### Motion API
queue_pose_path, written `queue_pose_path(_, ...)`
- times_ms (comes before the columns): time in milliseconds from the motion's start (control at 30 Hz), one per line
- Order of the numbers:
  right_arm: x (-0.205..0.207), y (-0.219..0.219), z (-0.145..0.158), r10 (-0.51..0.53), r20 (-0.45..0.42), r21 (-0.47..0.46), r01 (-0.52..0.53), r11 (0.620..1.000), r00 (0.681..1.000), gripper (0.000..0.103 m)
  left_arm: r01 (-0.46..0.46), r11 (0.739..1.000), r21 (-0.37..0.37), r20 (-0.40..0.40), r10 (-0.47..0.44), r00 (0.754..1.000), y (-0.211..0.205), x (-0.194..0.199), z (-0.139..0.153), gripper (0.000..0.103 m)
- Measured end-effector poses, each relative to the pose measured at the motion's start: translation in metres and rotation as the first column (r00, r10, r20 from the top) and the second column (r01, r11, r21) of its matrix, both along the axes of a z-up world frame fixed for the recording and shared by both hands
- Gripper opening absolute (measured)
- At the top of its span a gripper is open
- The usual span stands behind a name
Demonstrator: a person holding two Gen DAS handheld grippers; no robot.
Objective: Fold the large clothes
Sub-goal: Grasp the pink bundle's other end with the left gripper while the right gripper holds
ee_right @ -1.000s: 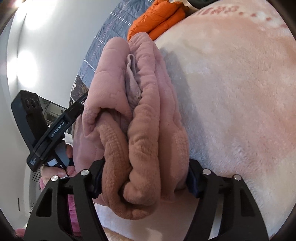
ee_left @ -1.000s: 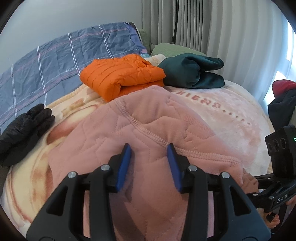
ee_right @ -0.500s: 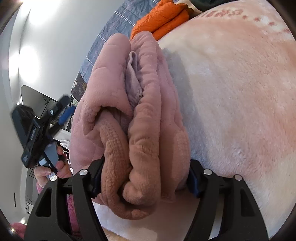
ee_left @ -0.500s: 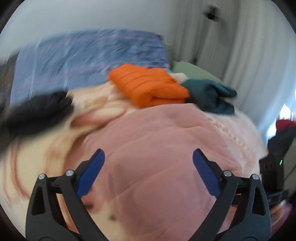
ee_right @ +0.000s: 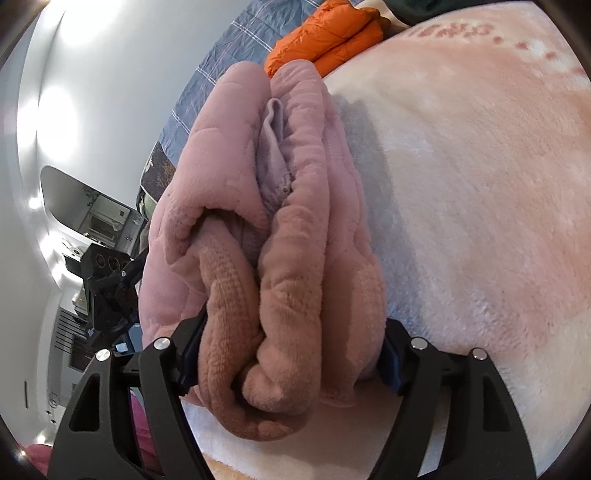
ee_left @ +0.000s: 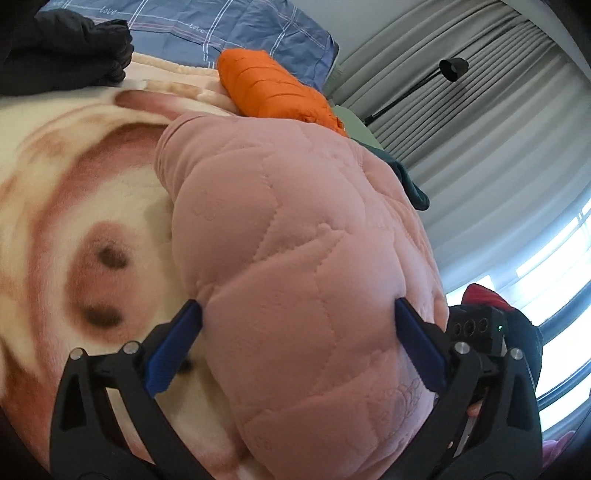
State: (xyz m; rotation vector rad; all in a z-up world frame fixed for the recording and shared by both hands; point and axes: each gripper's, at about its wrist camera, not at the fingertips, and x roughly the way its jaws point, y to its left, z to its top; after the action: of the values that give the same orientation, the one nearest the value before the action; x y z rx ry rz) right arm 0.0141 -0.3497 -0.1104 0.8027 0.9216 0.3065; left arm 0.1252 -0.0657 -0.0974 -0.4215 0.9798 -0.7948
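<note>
Claws on the folded pink quilted garment, on the bed.

Right claw (ee_right: 288, 363) is clamped on the thick folded end of my pink fleece garment (ee_right: 280, 229); left claw (ee_left: 295, 347) is spread wide, blue pads (ee_left: 173, 350) straddling its rounded, stitch-quilted bulk (ee_left: 295, 240) without pinching. It lies on a plush cream-and-pink blanket (ee_right: 480, 184) with partly legible red lettering. Beyond: puffy orange jacket (ee_left: 269, 88), plaid blue sheet (ee_left: 221, 22) woven with "love".

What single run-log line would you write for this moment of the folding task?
step: fold pink garment | left gripper: open, straddling bundle | right gripper: shut on folded edge | surface: blanket | nearby: orange jacket
</note>
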Motion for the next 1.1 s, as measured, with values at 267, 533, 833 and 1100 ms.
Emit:
queue_pose_path(267, -0.007, 0.015, 0.046, 0.041, 0.137, -0.108, -0.026, 0.994, 0.99, 0.056, -0.075, 0.997, -0.011, 0.14, 0.075, 0.987, 0.008, -0.022, 0.043, 0.079)
queue_pose_path(533, 0.028, 0.04, 0.122, 0.158, 0.323, -0.21, -0.092, 0.973, 0.933, 0.053, 0.079, 0.986, -0.147, 0.377, -0.018, 0.926, 0.007, -0.015, 0.138, 0.01)
queue_pose_path(833, 0.039, 0.024, 0.069, 0.088, 0.084, -0.233, -0.066, 0.97, 0.993, 0.052, -0.048, 0.985, 0.166, 0.493, -0.041, 0.869, -0.014, -0.027, 0.138, 0.088)
queue_pose_path(1100, 0.018, -0.027, 0.012, 0.027, 0.023, 0.004, -0.027, 1.0, 0.999, 0.054, -0.202, 0.977, -0.07, -0.018, 0.201, 0.979, 0.055, 0.086, 0.049, 0.093)
